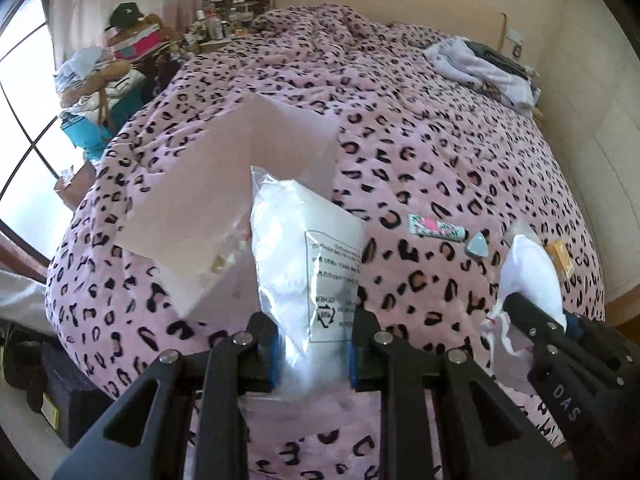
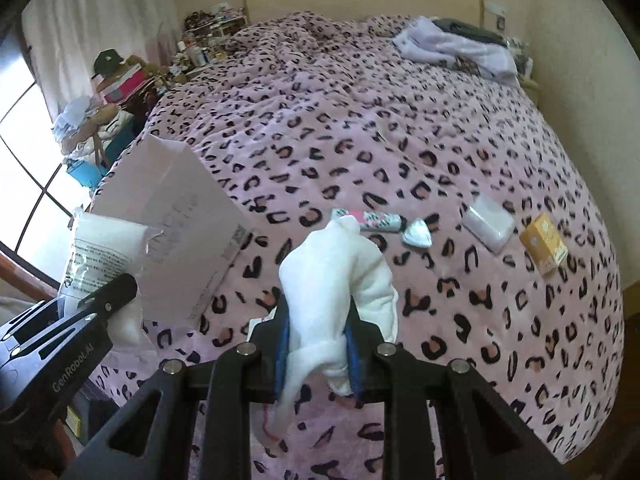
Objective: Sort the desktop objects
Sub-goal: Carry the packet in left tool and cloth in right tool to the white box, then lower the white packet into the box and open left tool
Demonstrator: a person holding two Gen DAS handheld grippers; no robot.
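White plastic bag [image 1: 308,264] is squeezed in the left gripper [image 1: 312,344], pointing up toward the open pink box [image 1: 224,184] just ahead. The right gripper [image 2: 316,340] squeezes one white soft toy [image 2: 336,272]. Four small things wait on the bed [image 2: 400,128].

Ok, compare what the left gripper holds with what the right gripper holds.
The left gripper holds a clear plastic bag with printed text and white filling; the right gripper holds a plain white cloth. The plastic bag is glossy and flat-sided; the white cloth is soft, matte and bunched. Both are white, held upright over the leopard-print blanket.
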